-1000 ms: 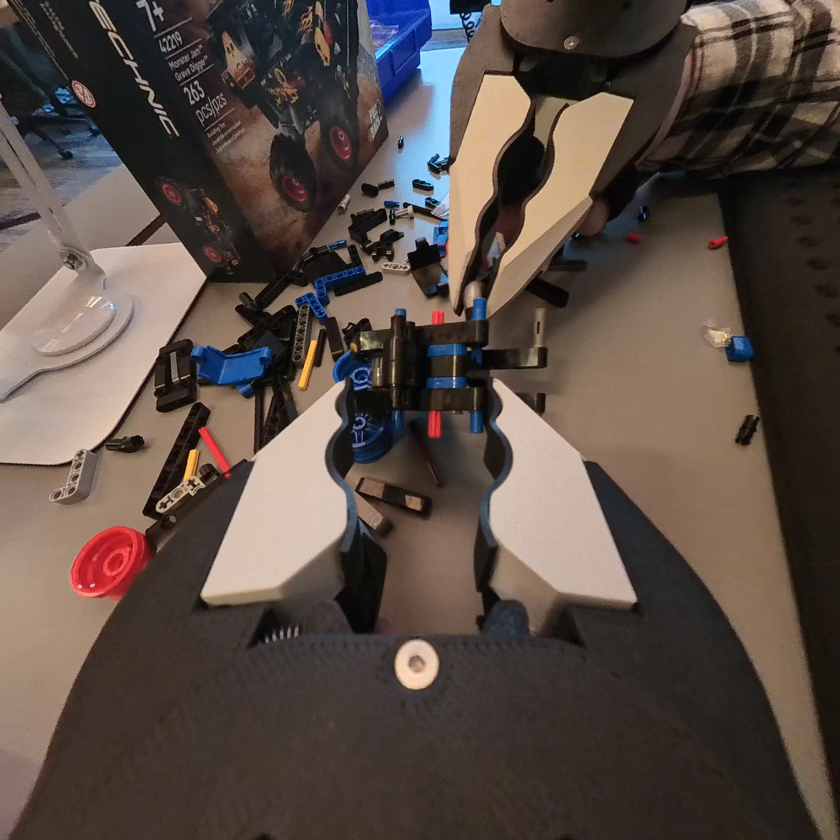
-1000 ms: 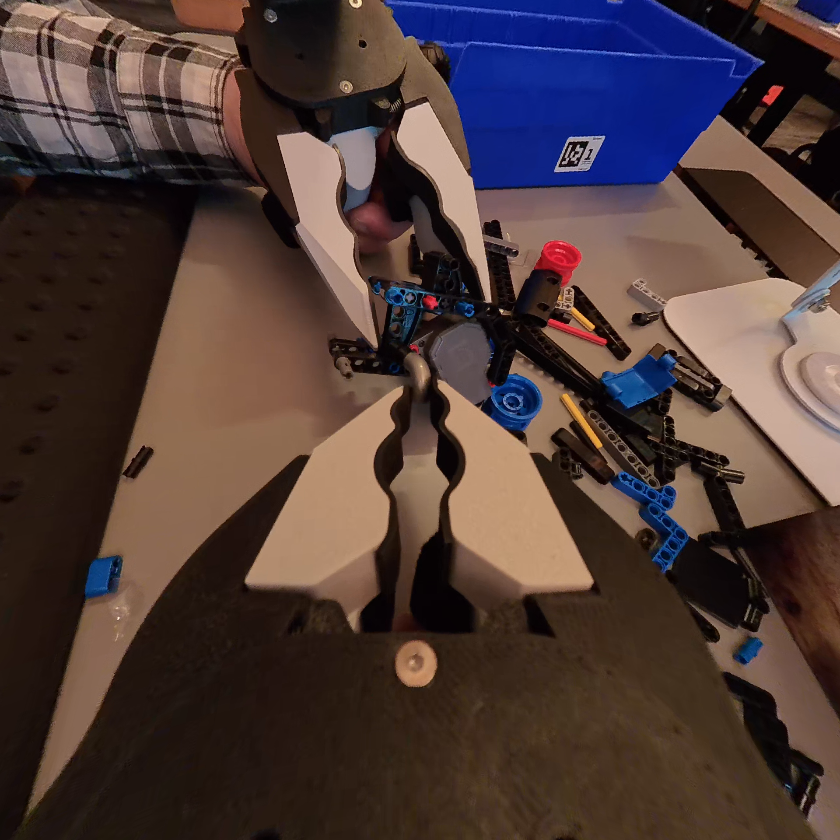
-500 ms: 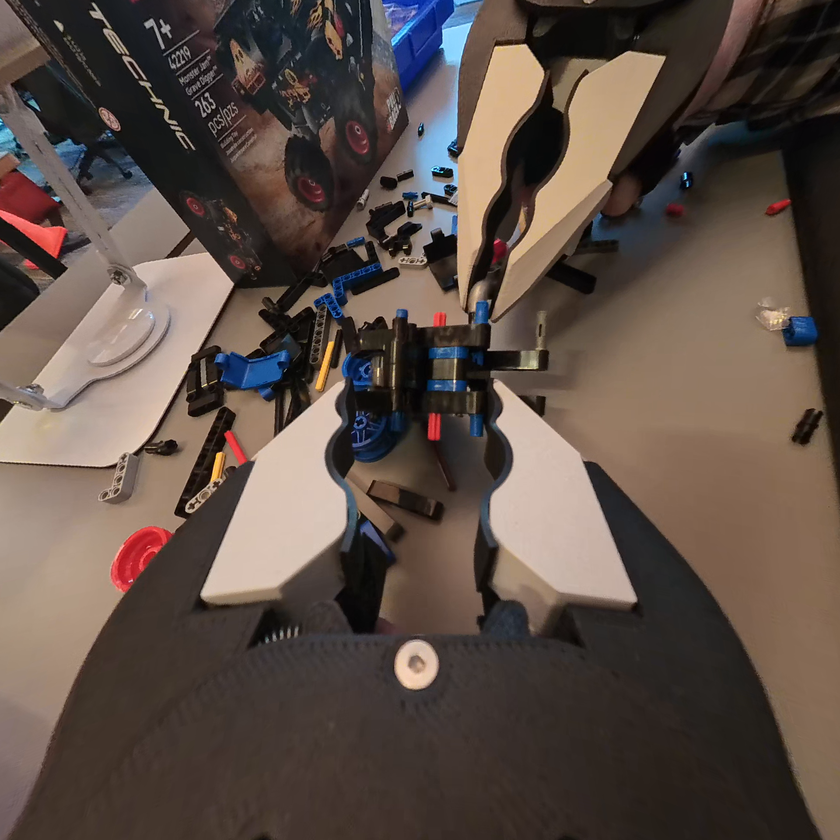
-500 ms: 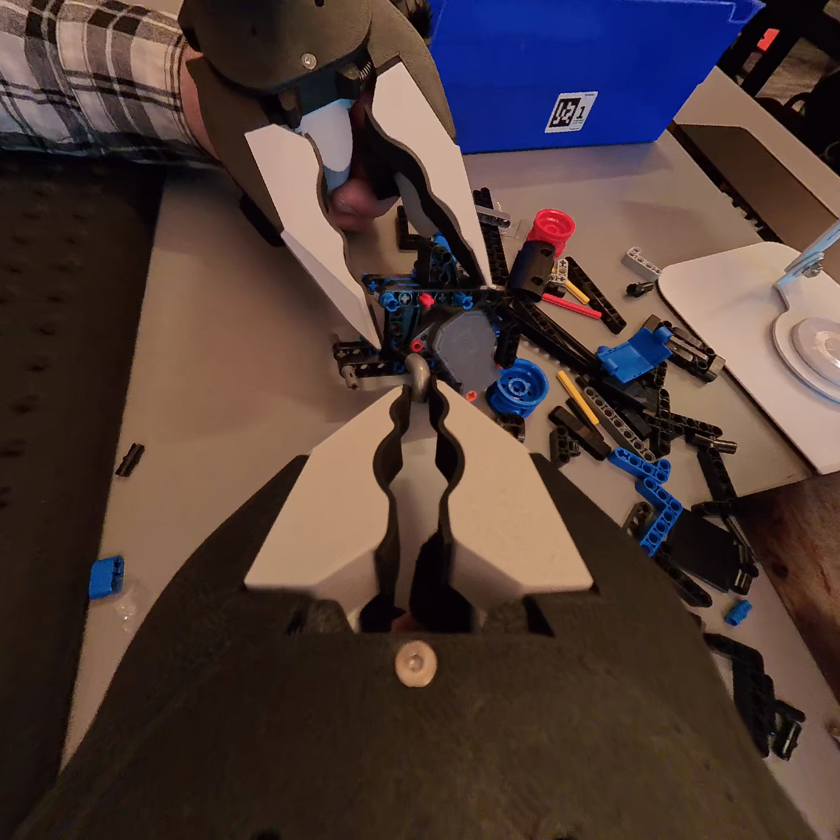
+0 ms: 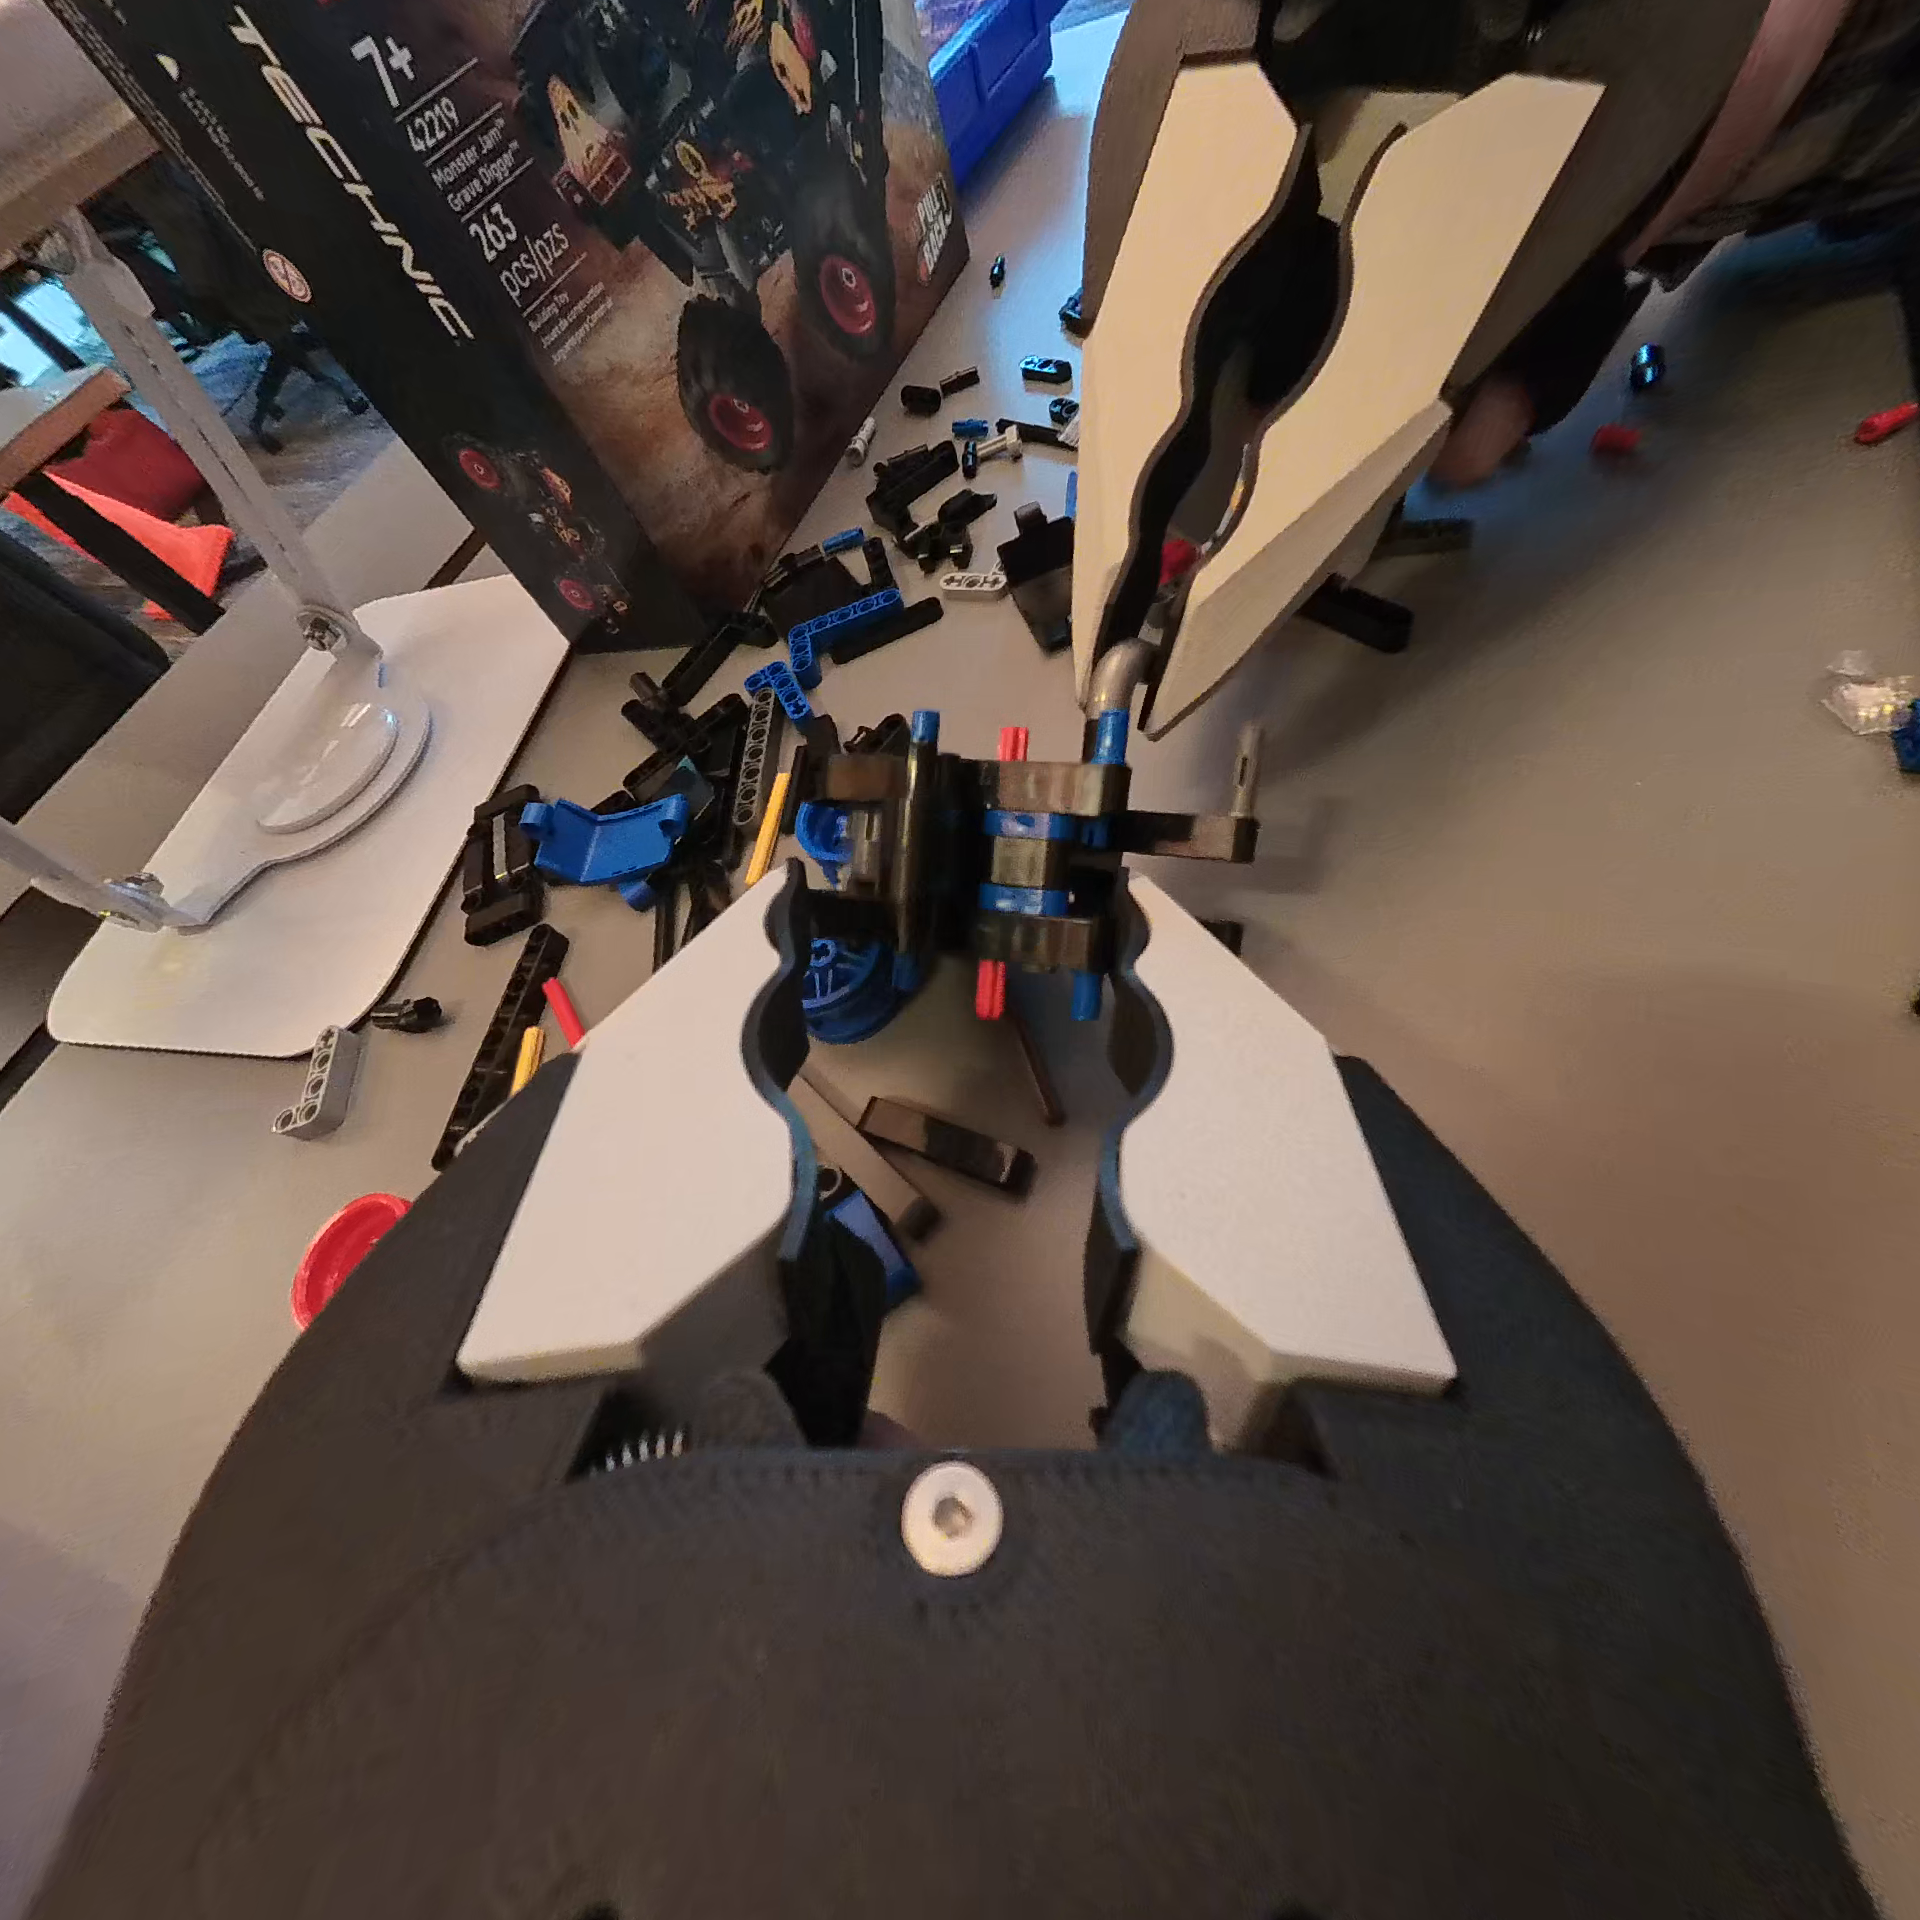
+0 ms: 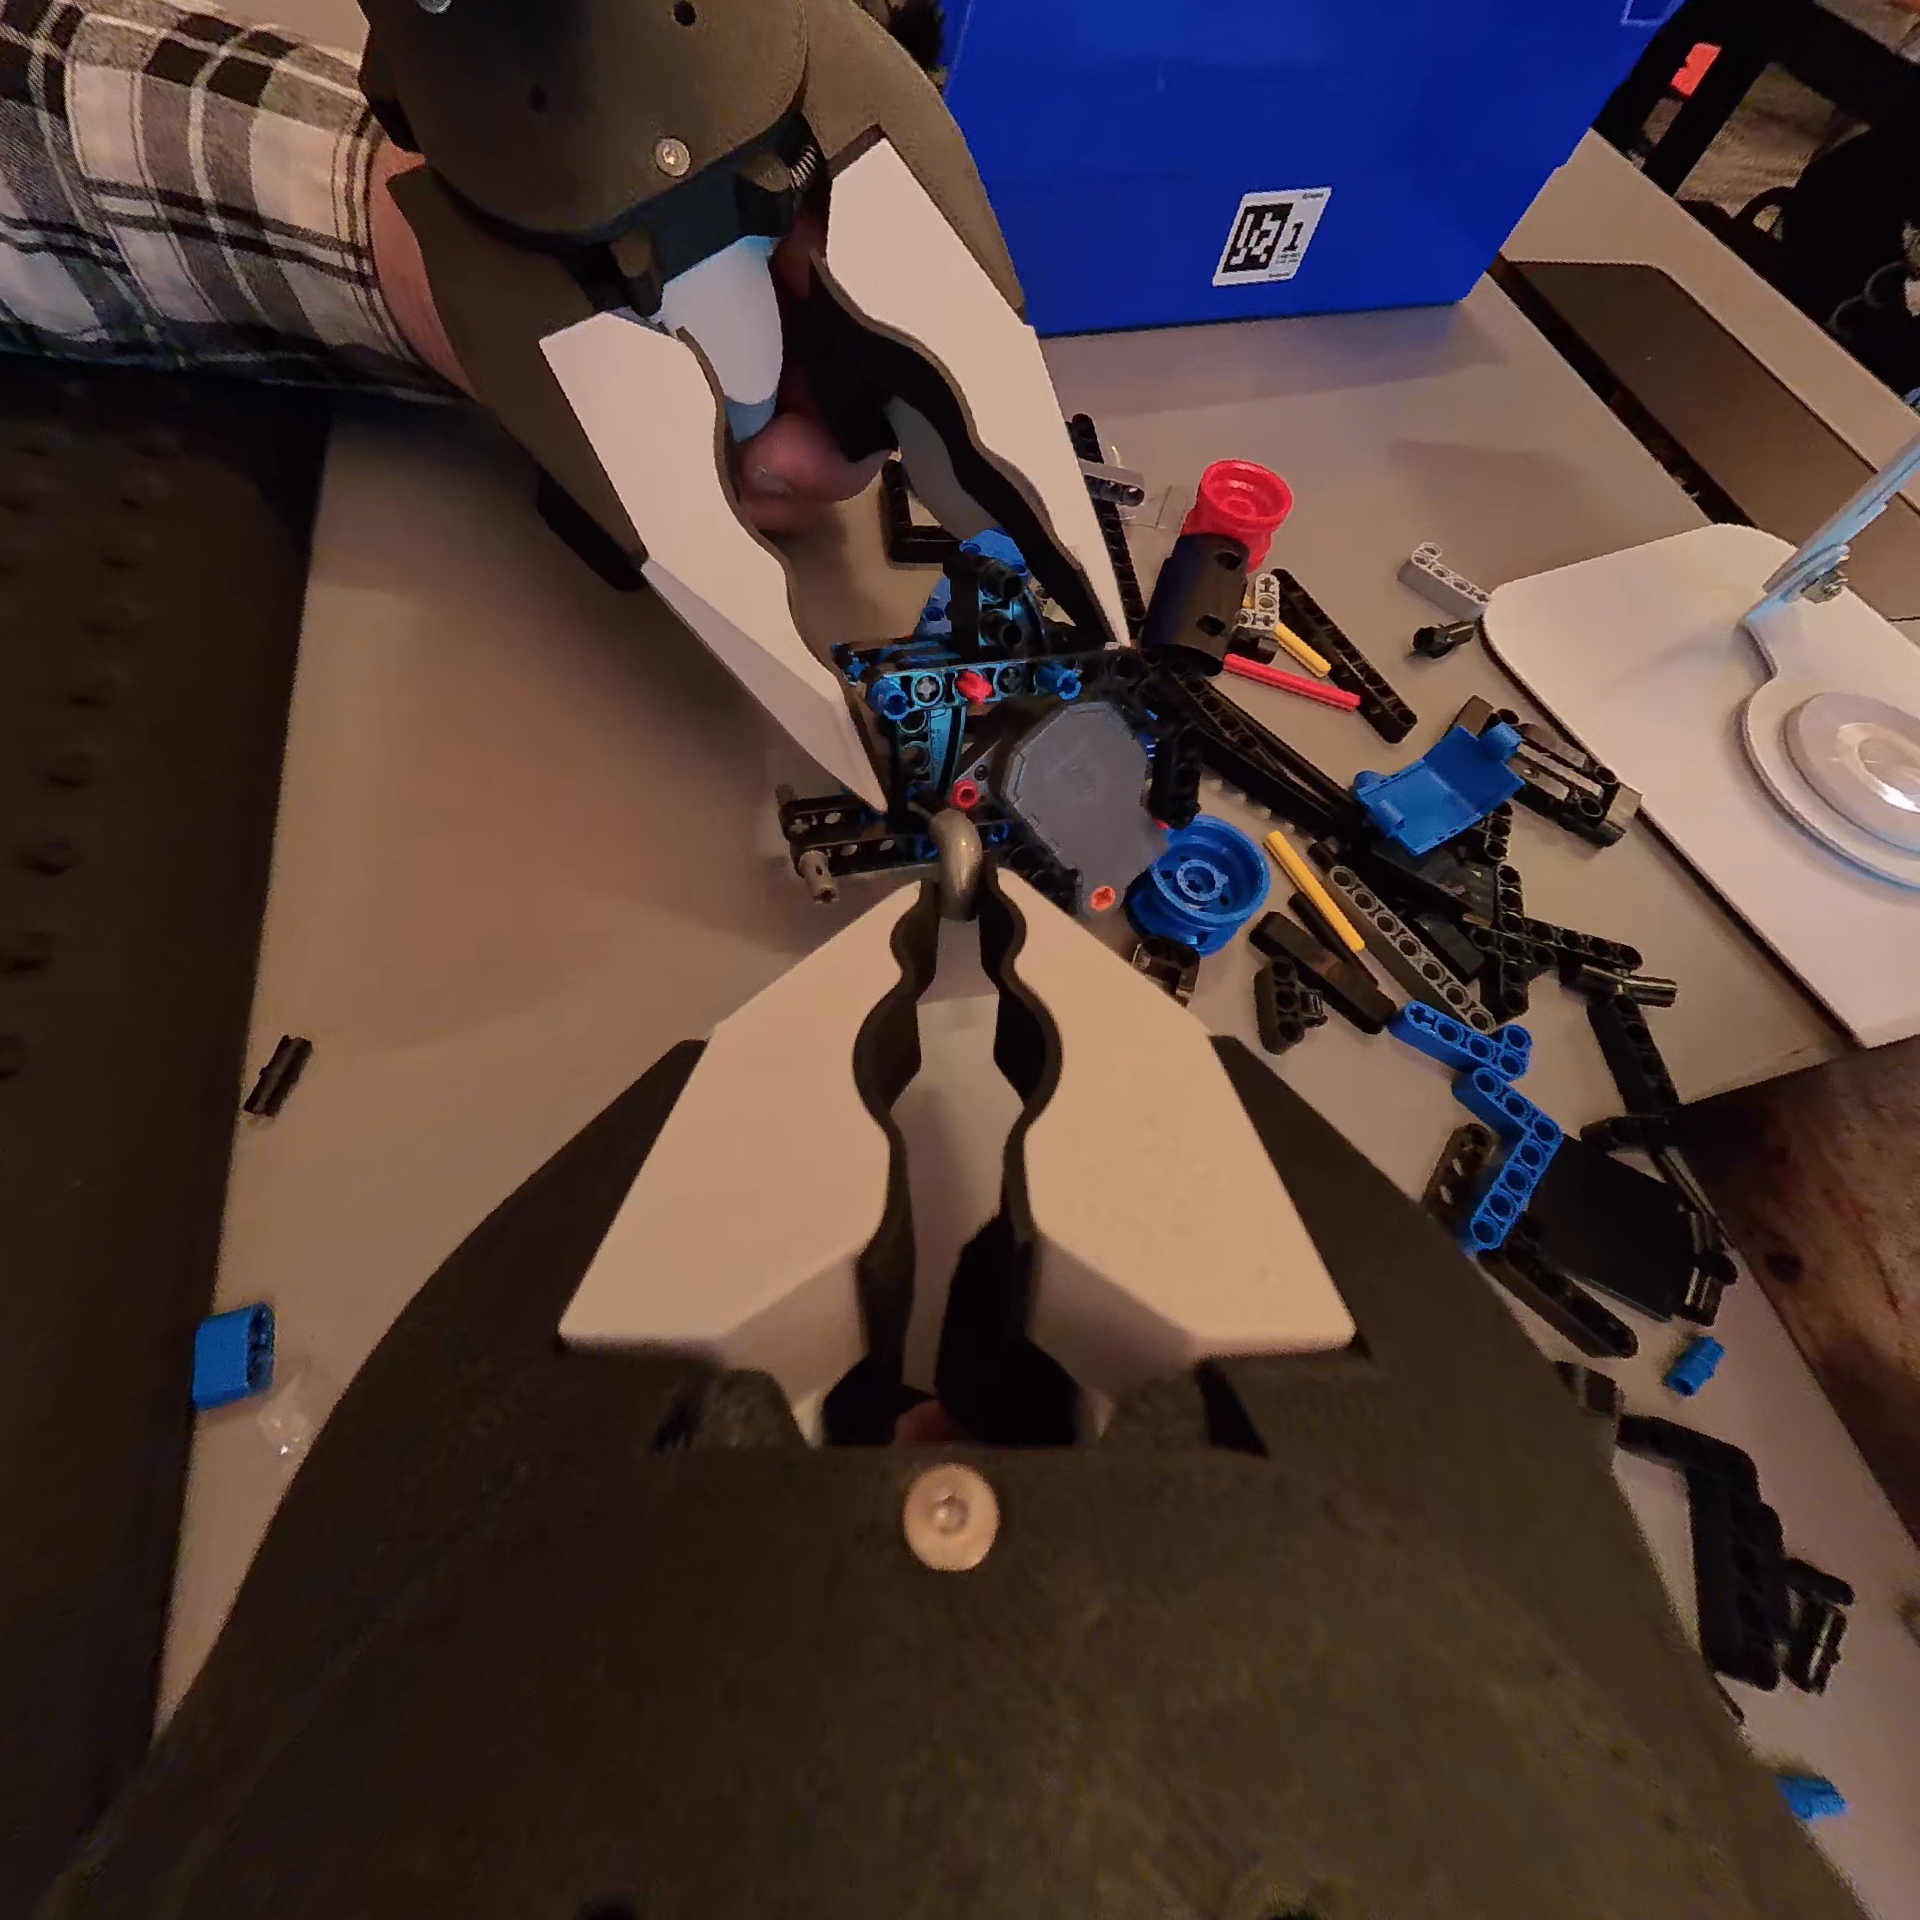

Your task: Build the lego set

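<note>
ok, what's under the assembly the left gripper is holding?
Below the black-and-blue assembly, held by the left gripper, lie a blue wheel hub, a thin dark axle and flat black beams on the table. The assembly and fingers cover anything directly beneath.

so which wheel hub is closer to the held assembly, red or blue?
The blue wheel hub, lying right beside the assembly. The red wheel hub sits farther back, toward the blue bin.
</note>
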Demonstrator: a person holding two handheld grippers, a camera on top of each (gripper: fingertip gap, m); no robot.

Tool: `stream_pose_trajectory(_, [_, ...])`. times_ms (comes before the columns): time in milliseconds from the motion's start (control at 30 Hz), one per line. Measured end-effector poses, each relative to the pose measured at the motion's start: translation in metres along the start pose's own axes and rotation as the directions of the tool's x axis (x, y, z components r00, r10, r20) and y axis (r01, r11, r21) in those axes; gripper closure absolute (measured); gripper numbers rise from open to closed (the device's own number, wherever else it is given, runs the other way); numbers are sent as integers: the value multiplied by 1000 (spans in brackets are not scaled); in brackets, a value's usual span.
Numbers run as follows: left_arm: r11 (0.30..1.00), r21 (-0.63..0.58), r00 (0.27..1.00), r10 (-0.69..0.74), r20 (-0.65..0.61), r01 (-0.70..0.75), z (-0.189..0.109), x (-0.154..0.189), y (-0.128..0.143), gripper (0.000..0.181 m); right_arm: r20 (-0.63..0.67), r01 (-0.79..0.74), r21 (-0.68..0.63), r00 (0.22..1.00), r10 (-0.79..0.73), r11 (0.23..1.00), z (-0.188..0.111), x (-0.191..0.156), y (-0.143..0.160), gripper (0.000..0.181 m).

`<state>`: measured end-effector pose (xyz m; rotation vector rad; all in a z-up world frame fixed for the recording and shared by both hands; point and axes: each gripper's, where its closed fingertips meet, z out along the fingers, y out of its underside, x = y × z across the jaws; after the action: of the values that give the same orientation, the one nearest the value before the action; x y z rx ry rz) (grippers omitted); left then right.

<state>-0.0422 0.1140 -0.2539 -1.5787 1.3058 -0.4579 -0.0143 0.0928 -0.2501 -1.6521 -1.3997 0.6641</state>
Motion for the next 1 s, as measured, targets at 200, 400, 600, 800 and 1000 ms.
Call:
stream_pose_trajectory(200, [999,-29,1000,14,1,-14,3,1,4,126,-4,3,-28,1000,-3,1000,5,-2,6,176])
stream_pose_trajectory(400, [999,-31,1000,20,13,-19,3,1,4,126,-43,54,-44,997,-56,998,5,0,5,176])
stream_pose_trajectory(600, [999,-39,999,24,29,-22,3,0,5,126,-133,180,-130,971,-197,975,6,1,8,176])
stream_pose_trajectory(800, [998,-44,998,47,43,-45,5,1,4,127,-180,251,-186,942,-284,950,8,-1,7,176])
stream_pose_trajectory(1000, [997,-48,997,60,46,-58,5,1,4,126,-179,236,-214,945,-275,948,11,0,12,176])
